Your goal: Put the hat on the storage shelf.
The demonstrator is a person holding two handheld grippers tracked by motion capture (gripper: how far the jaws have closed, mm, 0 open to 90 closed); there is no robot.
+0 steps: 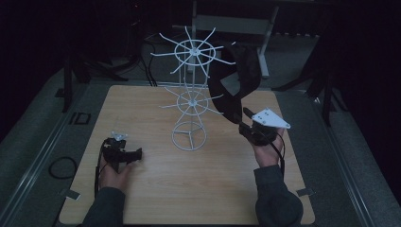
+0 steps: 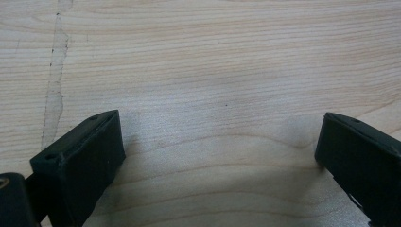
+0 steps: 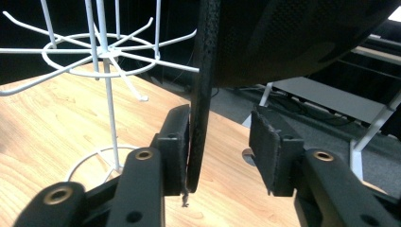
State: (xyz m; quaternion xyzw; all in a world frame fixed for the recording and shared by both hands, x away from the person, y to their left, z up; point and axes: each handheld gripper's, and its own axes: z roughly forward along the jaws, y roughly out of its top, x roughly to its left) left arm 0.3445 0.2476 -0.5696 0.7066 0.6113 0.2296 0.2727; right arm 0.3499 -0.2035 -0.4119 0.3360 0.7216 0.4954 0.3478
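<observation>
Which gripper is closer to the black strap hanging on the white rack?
Right. The right gripper is just below the strap, whose edge lies against one of its open jaws. The left gripper rests low on the table, across the rack from it.

Rack (image 1: 190,101) mid-table (image 1: 198,189); cap (image 1: 235,82) hung on its right, L gripper (image 1: 124,153) front-left
</observation>
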